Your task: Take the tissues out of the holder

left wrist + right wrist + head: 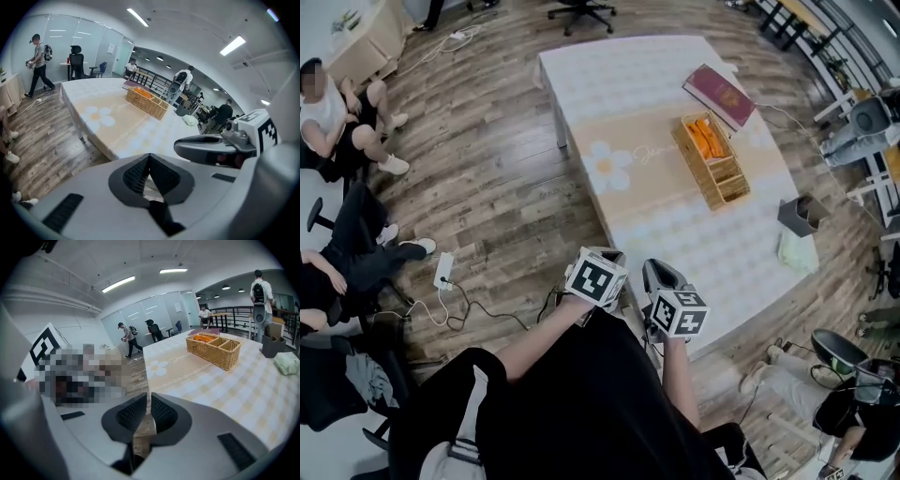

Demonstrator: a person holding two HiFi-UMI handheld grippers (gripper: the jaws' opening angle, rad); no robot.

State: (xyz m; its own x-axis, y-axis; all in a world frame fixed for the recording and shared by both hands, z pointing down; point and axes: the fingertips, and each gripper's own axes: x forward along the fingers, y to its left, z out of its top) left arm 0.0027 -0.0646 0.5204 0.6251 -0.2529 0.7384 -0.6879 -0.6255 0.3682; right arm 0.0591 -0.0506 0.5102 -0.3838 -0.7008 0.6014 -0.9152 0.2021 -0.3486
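The grey tissue holder point(800, 216) stands near the table's right edge, and a pale green wad of tissues point(798, 251) lies on the cloth just in front of it. The right gripper view shows the same holder point(273, 345) and tissues point(287, 363) at far right. Both show small in the left gripper view, the holder point(180, 109) with the tissues point(190, 120) beside it. My left gripper point(613, 256) and right gripper point(660, 273) hang side by side over the table's near edge, far from the holder. Both are shut with nothing between their pads.
A wicker basket point(712, 159) with orange items sits mid-table, and a red book point(719, 94) lies behind it. The table's floral cloth point(637, 159) covers the whole top. People sit on the floor at the left, with cables point(441, 281) and office chairs around.
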